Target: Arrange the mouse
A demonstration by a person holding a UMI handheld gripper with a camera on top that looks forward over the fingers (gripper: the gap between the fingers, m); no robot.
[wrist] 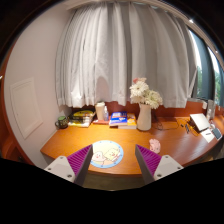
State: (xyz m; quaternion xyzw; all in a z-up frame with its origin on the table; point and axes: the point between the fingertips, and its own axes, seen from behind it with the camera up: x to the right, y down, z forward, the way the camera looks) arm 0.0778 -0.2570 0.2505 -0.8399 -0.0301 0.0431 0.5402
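Observation:
My gripper is open and empty, held above the near edge of a wooden desk. Its purple pads stand wide apart. A round light-blue mouse mat with cartoon figures lies on the desk just ahead of the fingers, in line with the gap between them. A small pink and white object sits on the desk just beyond the right finger; I cannot tell whether it is the mouse. No other mouse shows clearly.
A white vase of flowers stands mid-desk at the back. Books and a white box lie left of it, a dark small item further left. A laptop sits at the right. White curtains hang behind.

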